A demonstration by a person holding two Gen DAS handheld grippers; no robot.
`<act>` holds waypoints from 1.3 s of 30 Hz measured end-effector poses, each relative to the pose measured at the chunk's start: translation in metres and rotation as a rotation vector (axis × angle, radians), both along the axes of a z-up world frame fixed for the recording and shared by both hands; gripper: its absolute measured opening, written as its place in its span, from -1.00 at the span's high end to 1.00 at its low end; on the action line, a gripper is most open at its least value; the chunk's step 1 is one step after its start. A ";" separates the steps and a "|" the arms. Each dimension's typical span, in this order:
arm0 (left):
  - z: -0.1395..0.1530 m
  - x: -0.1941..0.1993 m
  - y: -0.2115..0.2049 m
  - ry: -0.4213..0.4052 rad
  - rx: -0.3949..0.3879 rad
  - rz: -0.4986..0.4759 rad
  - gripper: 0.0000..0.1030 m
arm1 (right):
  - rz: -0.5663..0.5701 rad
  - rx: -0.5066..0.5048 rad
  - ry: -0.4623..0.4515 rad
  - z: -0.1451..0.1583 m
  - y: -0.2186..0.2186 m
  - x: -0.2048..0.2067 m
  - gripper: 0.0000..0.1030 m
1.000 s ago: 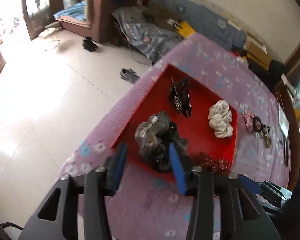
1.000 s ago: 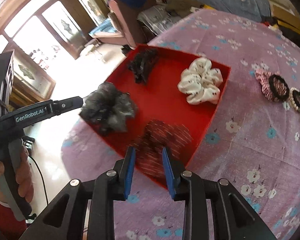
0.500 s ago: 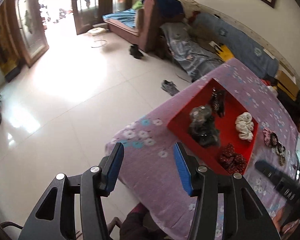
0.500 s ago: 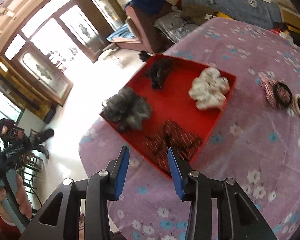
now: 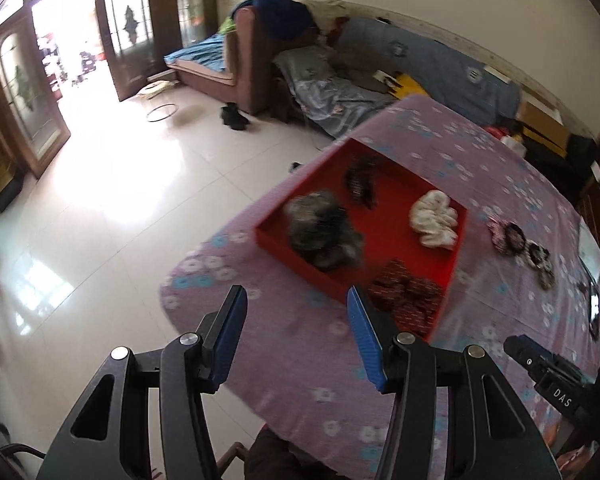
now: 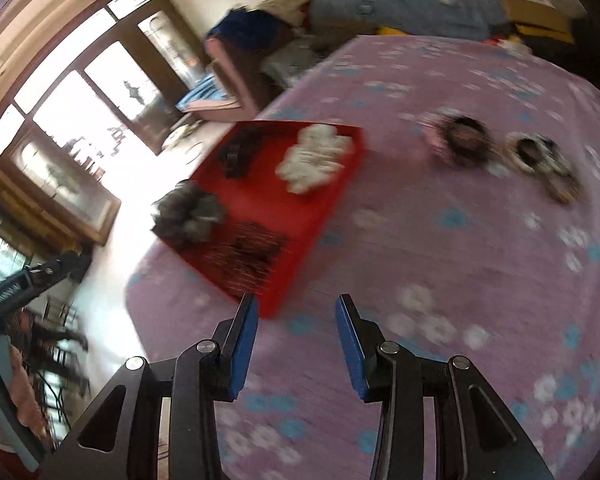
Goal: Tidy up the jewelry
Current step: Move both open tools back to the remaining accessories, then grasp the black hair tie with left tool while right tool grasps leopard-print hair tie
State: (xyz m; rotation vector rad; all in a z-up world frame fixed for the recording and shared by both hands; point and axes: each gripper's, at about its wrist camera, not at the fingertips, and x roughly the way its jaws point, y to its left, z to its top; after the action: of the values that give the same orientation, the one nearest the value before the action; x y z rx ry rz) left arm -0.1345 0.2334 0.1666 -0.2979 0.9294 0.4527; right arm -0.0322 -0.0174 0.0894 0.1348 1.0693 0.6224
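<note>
A red tray [image 5: 384, 236] on the purple flowered cloth holds a grey scrunchie [image 5: 324, 236], a black hair clip [image 5: 360, 184], a white scrunchie [image 5: 434, 220] and a dark red scrunchie [image 5: 408, 296]. My left gripper [image 5: 296, 300] hangs open and empty above the table's near edge, short of the tray. My right gripper [image 6: 297, 304] is also open and empty, over bare cloth just right of the tray's [image 6: 260, 200] near corner. A pink and black scrunchie [image 6: 464, 140] and beaded bands [image 6: 536, 152] lie loose on the cloth to the right.
The purple tablecloth [image 5: 480, 152] drops off at the left to a white tiled floor [image 5: 120, 208]. A sofa with bedding [image 5: 420, 64] stands beyond the table. In the right wrist view a hand [image 6: 16, 392] holds the other gripper's body [image 6: 24, 288] at far left.
Both grippers have drawn back and up from the tray. The right one widened and left the dark red scrunchie in the tray. The left one came away from the grey scrunchie.
</note>
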 end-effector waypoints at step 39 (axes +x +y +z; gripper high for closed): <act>-0.115 0.339 -0.193 0.121 -0.238 -0.709 -0.03 | -0.595 -0.137 0.067 -0.060 -0.193 0.158 0.22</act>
State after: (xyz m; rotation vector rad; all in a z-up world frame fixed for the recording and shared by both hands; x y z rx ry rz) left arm 0.2048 0.0408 0.0512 -0.1398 1.1374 -0.2972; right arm 0.1257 -0.2108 0.0297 0.3414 1.0651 0.0085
